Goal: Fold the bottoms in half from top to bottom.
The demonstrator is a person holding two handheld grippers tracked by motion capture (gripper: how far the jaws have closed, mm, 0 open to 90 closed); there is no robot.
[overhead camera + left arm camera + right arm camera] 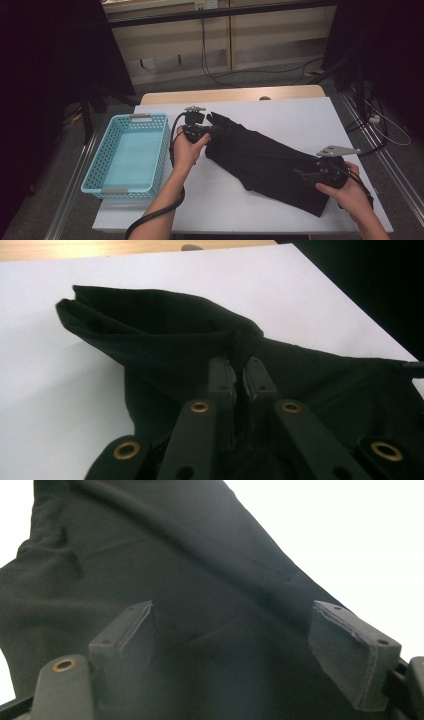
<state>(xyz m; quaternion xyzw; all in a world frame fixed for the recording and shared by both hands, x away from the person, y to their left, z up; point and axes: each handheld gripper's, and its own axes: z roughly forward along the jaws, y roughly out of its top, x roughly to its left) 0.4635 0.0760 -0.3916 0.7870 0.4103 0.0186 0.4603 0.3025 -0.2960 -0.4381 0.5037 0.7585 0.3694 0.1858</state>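
High view: black garment (270, 160) lies diagonal on white table (300, 115), 11 to 5 o'clock, w/ turquoise basket (127, 152) at 9.
Left gripper (235, 371): you're pinching a fold at garment's 11 o'clock end, jaws pressed together.
Right gripper (250, 640): spread wide over cloth at 5 o'clock end, not gripping.
Risk: thin pinch may slip if you lift; free end would drag, unfold.
Materials: cloth soft, matte, creased; basket rigid, perforated plastic.

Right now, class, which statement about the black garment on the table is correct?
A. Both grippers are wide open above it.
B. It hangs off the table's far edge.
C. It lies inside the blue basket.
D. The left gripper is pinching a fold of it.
D: in the left gripper view the left gripper has its jaws shut on a fold of the black garment, while the blue basket holds none of it.
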